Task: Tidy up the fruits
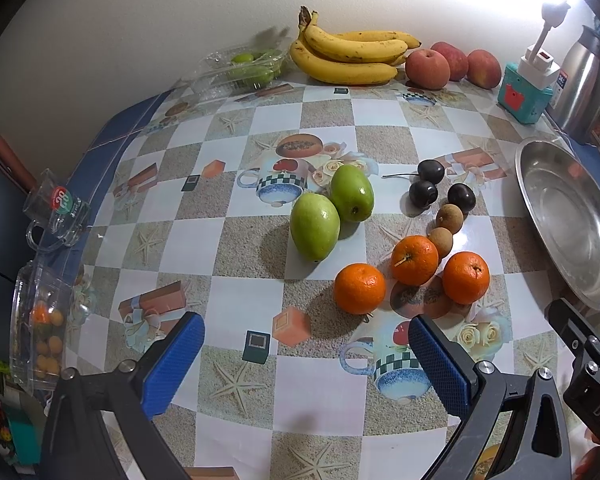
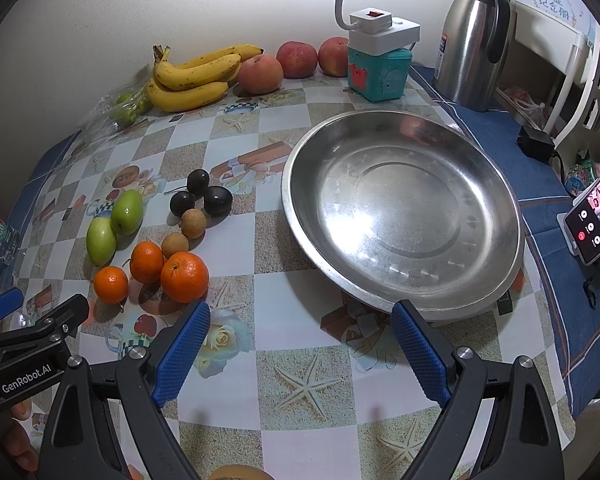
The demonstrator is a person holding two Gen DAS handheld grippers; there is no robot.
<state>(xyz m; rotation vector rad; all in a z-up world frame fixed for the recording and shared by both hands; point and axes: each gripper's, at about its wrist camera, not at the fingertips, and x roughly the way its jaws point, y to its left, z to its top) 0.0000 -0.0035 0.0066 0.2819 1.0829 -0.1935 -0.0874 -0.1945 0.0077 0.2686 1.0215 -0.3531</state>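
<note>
**Both grippers wide apart above the table, fruit untouched**

In the left wrist view our left gripper (image 1: 306, 360) sits at the bottom of the frame with its blue pads spread wide and nothing between them. Just above the gap lie three oranges (image 1: 414, 259) in a loose cluster at centre right, two of them touching. Up and left of them two green fruits (image 1: 315, 226) lean against each other. Above the oranges two small brown fruits (image 1: 449, 218) sit in a line, one touching the middle orange, and three dark cherries (image 1: 423, 193) lie just beyond them. Along the wall at the top of the frame we see a bunch of bananas (image 1: 350, 56) and three red apples (image 1: 427, 68) to its right. A clear plastic box (image 1: 244, 68) with more green fruit stands at the upper left.

In the right wrist view our right gripper (image 2: 300, 350) is at the bottom, its jaws likewise held wide and empty. The metal dish (image 2: 400, 216) fills the centre right of that frame, holding nothing, with its near rim just above the right pad. A steel flask (image 2: 474, 36) stands at the upper right, and a teal box (image 2: 380, 74) topped by a white lamp base sits left of it. The checked tablecloth (image 2: 300, 380) covers the table.
</note>
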